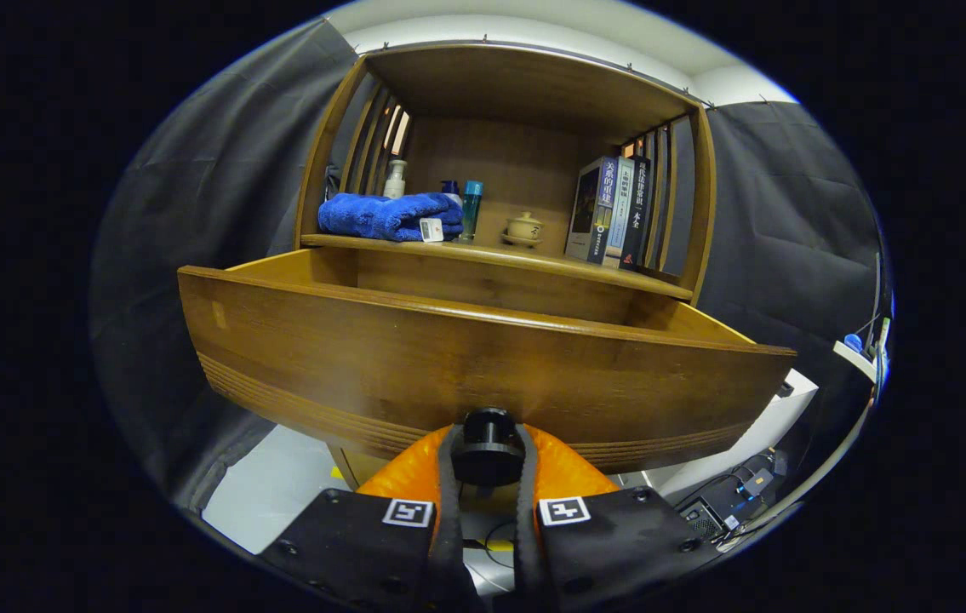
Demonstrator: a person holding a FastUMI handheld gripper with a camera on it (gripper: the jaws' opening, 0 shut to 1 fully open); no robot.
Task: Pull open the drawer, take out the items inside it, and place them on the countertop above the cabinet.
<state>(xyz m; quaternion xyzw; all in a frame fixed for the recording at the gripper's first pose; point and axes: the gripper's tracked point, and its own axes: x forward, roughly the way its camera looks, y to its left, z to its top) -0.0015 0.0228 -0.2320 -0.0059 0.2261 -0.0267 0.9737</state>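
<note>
Gripper (488, 464) low and close, clenched on the knob (488, 444). One finger pressed on each side of the round dark knob. Knob fixed low on the front of the drawer (448, 358).

Drawer pulled out, just ahead of the fingers. Wide wooden front, thin grooves along the bottom edge. Inside of the drawer hidden behind the tall front, so cannot tell what lies in it.

Countertop (534, 260) beyond the drawer and higher up, under a wooden roof with slats at both sides.

On the countertop, up and to the left: a folded blue towel (385, 214) with a small white tag. Behind the towel, a pale bottle (396, 179). Just right of the towel, a blue-green bottle (471, 209), standing straight. Near the middle, a small tan pot (524, 228) with a lid, on a saucer. Up and to the right, three books (614, 213) standing side by side, leaning a little.

Black cloth wall on both sides of the cabinet. White floor (278, 485) below the drawer. Some cables (738, 494) low to the right.
</note>
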